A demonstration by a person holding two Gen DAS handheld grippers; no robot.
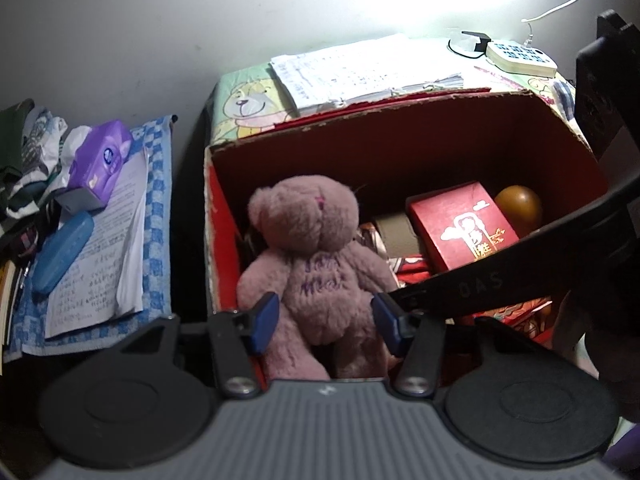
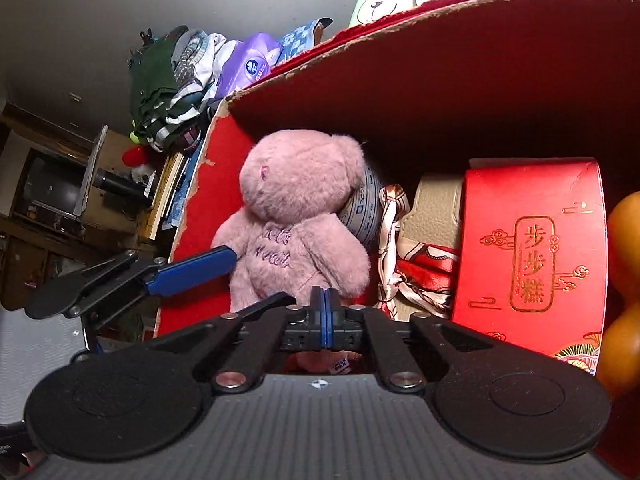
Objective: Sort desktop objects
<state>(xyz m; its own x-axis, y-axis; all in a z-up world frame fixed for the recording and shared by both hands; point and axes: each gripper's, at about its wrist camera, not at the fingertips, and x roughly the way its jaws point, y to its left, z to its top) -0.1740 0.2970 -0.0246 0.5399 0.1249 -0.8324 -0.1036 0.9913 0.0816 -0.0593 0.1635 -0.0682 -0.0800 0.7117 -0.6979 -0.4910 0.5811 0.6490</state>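
- Left gripper [image 1: 325,320] nearest the lens, blue pads either side of pink teddy bear [image 1: 316,264] at waist height, pressing into its fur (gripping it).
- Teddy bear upright inside the red cardboard box [image 1: 400,128], against the box's left wall.
- Right gripper [image 2: 325,308] just in front of the bear's lower body, jaws fully closed, nothing visible between them.
- Red gift carton [image 1: 460,228] inside the box, right of the bear; orange gourd-shaped object [image 1: 518,204] behind that carton.
- Purple tissue pack [image 1: 100,160] outside the box, left, on papers.
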